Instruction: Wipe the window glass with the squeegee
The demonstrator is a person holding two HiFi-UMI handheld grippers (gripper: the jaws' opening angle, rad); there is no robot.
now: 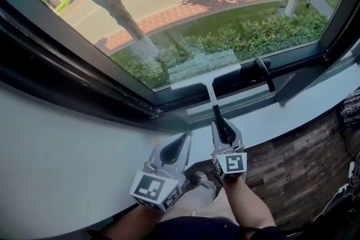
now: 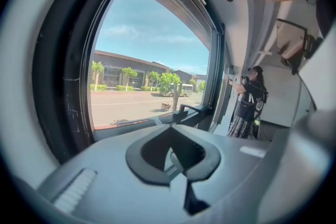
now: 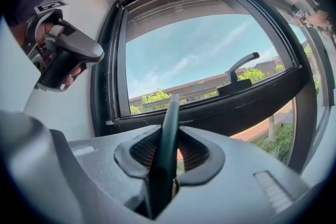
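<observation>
Squeegee (image 1: 210, 93) clamped in right tool (image 1: 223, 131), jaws closed hard on its dark grip (image 3: 166, 139), which stands up between them in the right gripper view. Grip pointing straight ahead of the tool toward the window, thinning to a pale neck. Blade (image 1: 203, 77) set crosswise at the far end, roughly parallel to the bottom frame (image 1: 169, 99). Blade low on the glass (image 1: 225, 8), just above the frame and apparently against the pane, though contact not certain from these views. Faint streaked patch on the glass just above the blade.

Left tool (image 1: 175, 149) just beside the right one, on its left, jaws together on nothing. Clear of the squeegee, over the white sill (image 1: 67, 160). Right hand the only one on the squeegee, and the nearer.

Black latch (image 1: 263, 71) just right of the blade's end, near but apart. Beyond the glass: trees, hedge, grass, road.

Judged as the low end of a stroke, with nearly the whole pane lying above and beyond the blade. Impossible to say how much of it is wiped. Next move probably a reach up and forward along the grip's own line, blade kept level with the frame and pressed evenly. Sideways to the right, some risk of the blade's end catching the latch. More room to the left.
</observation>
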